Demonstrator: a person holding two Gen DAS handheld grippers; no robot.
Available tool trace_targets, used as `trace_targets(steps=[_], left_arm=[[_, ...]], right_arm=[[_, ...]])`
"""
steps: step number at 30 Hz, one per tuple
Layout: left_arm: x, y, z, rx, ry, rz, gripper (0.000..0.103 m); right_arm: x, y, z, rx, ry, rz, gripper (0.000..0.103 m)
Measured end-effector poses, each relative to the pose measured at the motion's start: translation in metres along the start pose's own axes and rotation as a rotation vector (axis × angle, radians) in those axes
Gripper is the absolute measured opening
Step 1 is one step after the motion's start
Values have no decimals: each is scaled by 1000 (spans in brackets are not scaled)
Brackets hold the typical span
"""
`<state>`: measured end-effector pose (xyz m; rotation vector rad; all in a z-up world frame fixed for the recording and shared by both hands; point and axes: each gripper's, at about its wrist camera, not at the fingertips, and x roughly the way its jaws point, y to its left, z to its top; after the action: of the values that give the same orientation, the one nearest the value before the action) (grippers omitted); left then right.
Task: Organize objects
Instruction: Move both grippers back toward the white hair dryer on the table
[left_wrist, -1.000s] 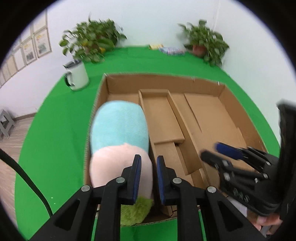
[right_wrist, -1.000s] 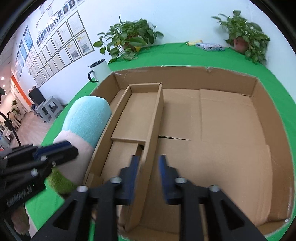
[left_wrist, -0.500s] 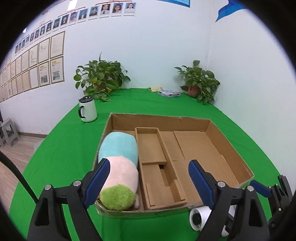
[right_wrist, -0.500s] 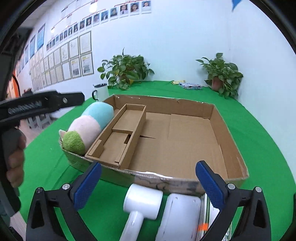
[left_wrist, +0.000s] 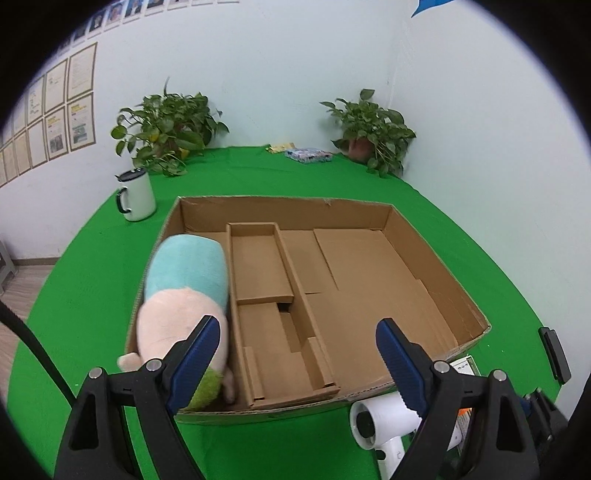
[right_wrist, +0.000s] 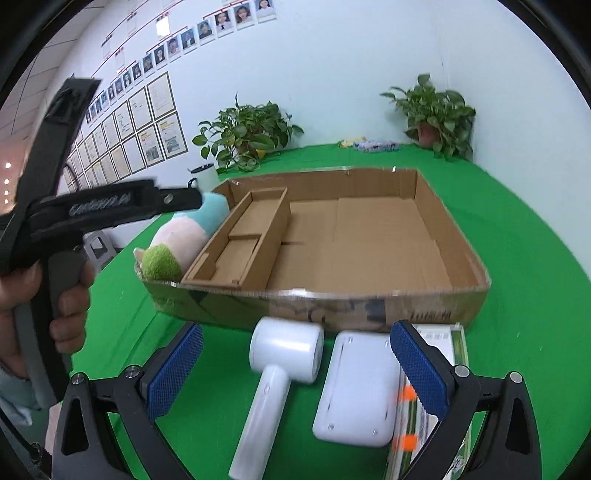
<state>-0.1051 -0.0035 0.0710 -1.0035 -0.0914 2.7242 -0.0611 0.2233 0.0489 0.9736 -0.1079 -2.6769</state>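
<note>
Left gripper (left_wrist: 297, 356): jaws spread wide, nothing between them; angled downward
Right gripper (right_wrist: 295, 365): jaws spread wide, empty; tilted downward
Left hand (right_wrist: 44, 314): seen from the right wrist view; fingers curled round the left gripper's handle, holding it pistol-style; a pale sleeve at the wrist

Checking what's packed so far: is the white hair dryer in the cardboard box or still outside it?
Outside. The hair dryer lies on the green cloth in front of the box's near wall, beside a flat white device.
</note>
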Motion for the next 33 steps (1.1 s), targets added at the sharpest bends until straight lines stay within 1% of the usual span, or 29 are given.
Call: trace_targets(steps=[2, 3, 7, 8, 10, 12, 13, 14, 17, 23, 26, 28, 33], left_arm=[[12, -3, -1, 4, 34, -64, 87], [18, -3, -2, 0, 50, -69, 87], [41, -4, -9, -1, 113, -39, 86], [47, -5, -13, 5, 130, -21, 86], [57, -5, -19, 22, 163, 11, 85], [65, -6, -24, 39, 194, 43, 81], [67, -6, -26, 47, 202, 59, 81], [67, -7, -27, 66, 194, 81, 81], [67, -6, -27, 74, 205, 94, 81], [67, -7, -27, 71, 214, 101, 81], [63, -6, -25, 51, 213, 83, 81], [55, -5, -22, 32, 190, 70, 81], [11, 1, -22, 18, 86, 39, 82]], right_arm=[[2, -1, -9, 7, 24, 17, 102], [2, 0, -13, 6, 33, 22, 102], [7, 9, -28, -16, 67, 60, 99], [9, 11, -31, -23, 76, 70, 98], [13, 14, -38, -31, 93, 82, 93], [18, 18, -43, -35, 114, 92, 91], [20, 20, -45, -40, 124, 98, 90], [21, 21, -47, -45, 129, 102, 90], [23, 24, -50, -52, 132, 114, 90], [27, 21, -50, -35, 145, 121, 89], [28, 21, -49, -34, 147, 119, 89], [28, 21, -49, -35, 148, 114, 90], [33, 28, -53, -60, 174, 107, 90]])
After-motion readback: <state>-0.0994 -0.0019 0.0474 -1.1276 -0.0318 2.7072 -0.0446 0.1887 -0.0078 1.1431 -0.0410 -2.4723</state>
